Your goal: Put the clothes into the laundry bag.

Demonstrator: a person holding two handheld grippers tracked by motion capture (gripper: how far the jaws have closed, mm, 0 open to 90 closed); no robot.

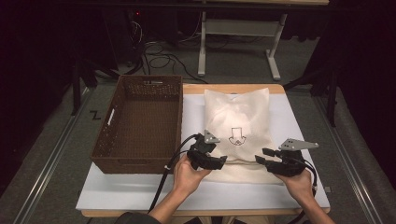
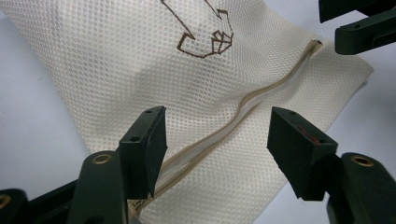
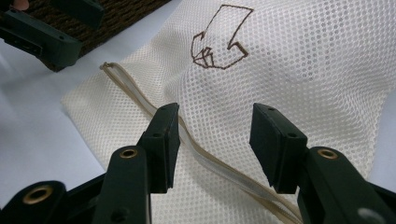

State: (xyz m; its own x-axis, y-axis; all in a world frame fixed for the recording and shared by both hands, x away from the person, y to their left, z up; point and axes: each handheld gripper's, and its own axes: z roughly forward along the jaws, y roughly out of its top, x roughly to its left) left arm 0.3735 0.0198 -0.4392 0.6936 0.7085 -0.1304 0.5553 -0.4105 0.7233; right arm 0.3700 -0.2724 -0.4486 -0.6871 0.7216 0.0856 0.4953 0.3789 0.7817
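Left gripper (image 2: 217,149): jaws apart, nothing clamped, mesh laundry bag (image 2: 140,79) lying under the gap with its zipper (image 2: 243,105) running diagonally between the fingertips (image 2: 147,140). Right gripper (image 3: 215,142): jaws apart too, nothing between the pads, same zipper (image 3: 196,149) passing just under its left fingertip and out toward the bag's corner. No pad visibly presses on the fabric in either gripper view. Just beyond both sets of fingers, a brown stitched outline logo (image 3: 219,44) on the cream mesh. In the high view the left gripper (image 1: 219,161) and right gripper (image 1: 261,157) face each other over the bag's (image 1: 238,121) near edge, each in a hand (image 1: 187,175), black cables trailing back off the table edge. Bag lies flat on a pale white mat (image 1: 140,186) that covers a wooden-edged table (image 1: 224,87); bag's far end reaches toward the table's far edge. Left of the left gripper's fingers, near but apart from the bag, a dark brown wicker basket (image 1: 140,121), open top, sitting on the mat; its corner also shows at the top of the right gripper view beside the other gripper. Farther out: grey carpeted floor (image 1: 56,140), metal rails along both sides, a white table frame (image 1: 238,42) and loose cables on the floor behind, dark room around. Nothing lies between the fingers and the bag.
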